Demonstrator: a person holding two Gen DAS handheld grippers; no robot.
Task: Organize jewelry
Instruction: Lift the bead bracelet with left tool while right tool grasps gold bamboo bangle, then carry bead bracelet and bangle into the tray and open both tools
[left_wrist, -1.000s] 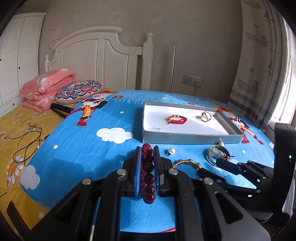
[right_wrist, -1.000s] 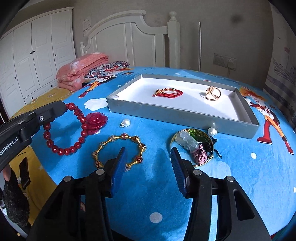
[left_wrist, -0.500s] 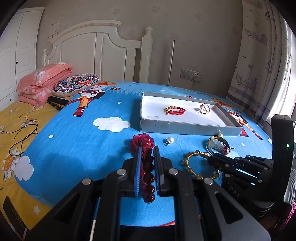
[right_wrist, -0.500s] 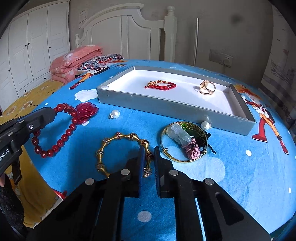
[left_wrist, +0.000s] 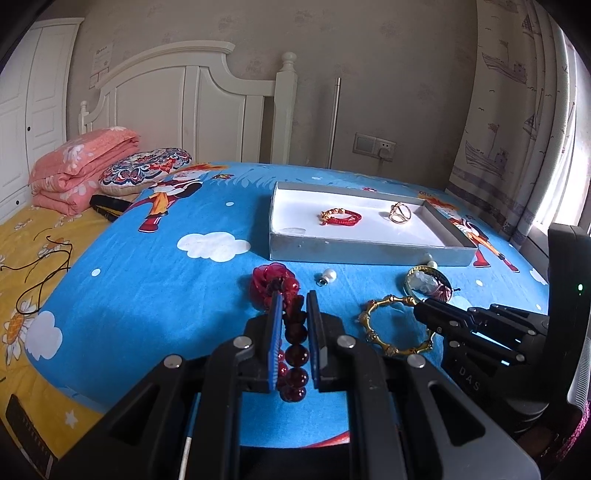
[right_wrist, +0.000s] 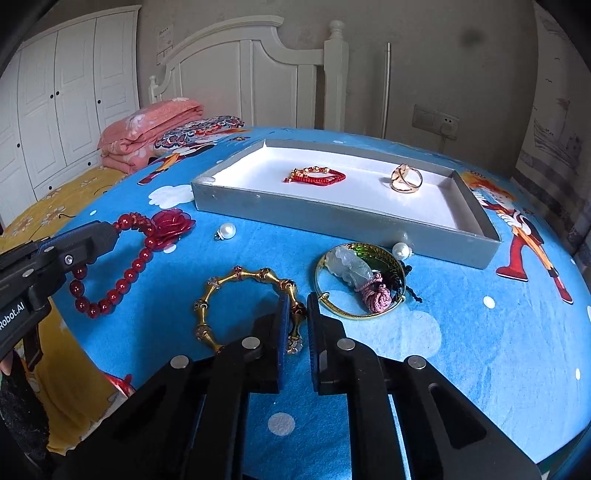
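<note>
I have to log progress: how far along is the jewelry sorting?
Done: red cord bracelet and gold ring lie in the tray. In hand: left gripper holds the red bead bracelet, right gripper the gold bangle. Left: two pearls, jade pendant hoop.

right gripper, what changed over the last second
The right gripper went from jaws wide open above the gold bracelet to shut on the bracelet's near-right side. The left gripper stays clamped on the red bead bracelet. The grey tray, its red cord bracelet and gold ring are unchanged.
</note>
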